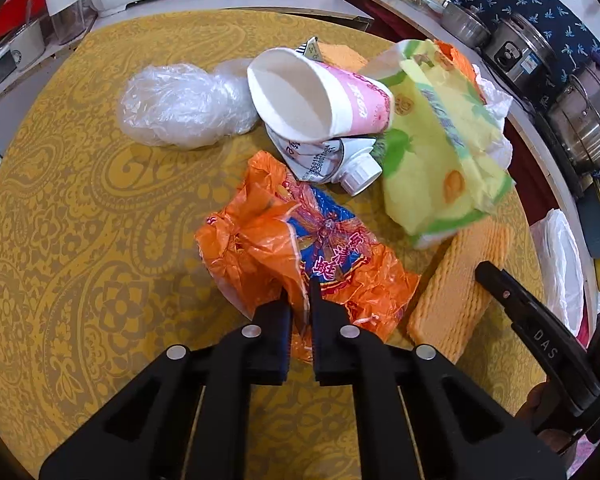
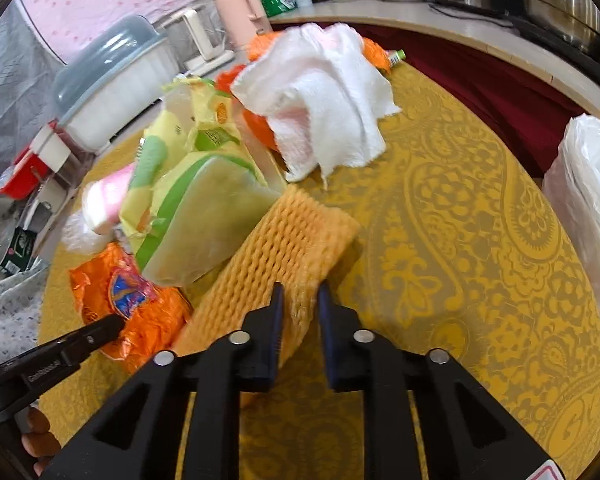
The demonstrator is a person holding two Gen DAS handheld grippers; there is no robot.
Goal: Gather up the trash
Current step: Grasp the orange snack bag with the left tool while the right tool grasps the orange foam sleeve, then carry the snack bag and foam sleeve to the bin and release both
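Left wrist view: your left gripper [image 1: 299,300] is clenched on the near edge of the orange wrapper [image 1: 300,256], a thin crinkled plastic sheet lying on the yellow patterned tablecloth [image 1: 80,240]. Right wrist view: your right gripper [image 2: 299,305] is pinched onto the near end of the foam net sleeve [image 2: 284,248], a soft, ribbed, orange mesh just beside the wrapper.

Risks, judged from here:
- The wrapper is slick film held by 1 edge only; a fast lift could let it slide out or tear.
- The green and yellow packet [image 1: 436,140] overlaps the sleeve's far end, so pulling the sleeve may drag it along.
- The paper cup [image 1: 320,96] lies tipped on a crushed carton [image 1: 332,160]; a nudge could roll it off.

Crumpled clear film [image 1: 180,104] and a white paper towel [image 2: 324,96] remain uncollected.
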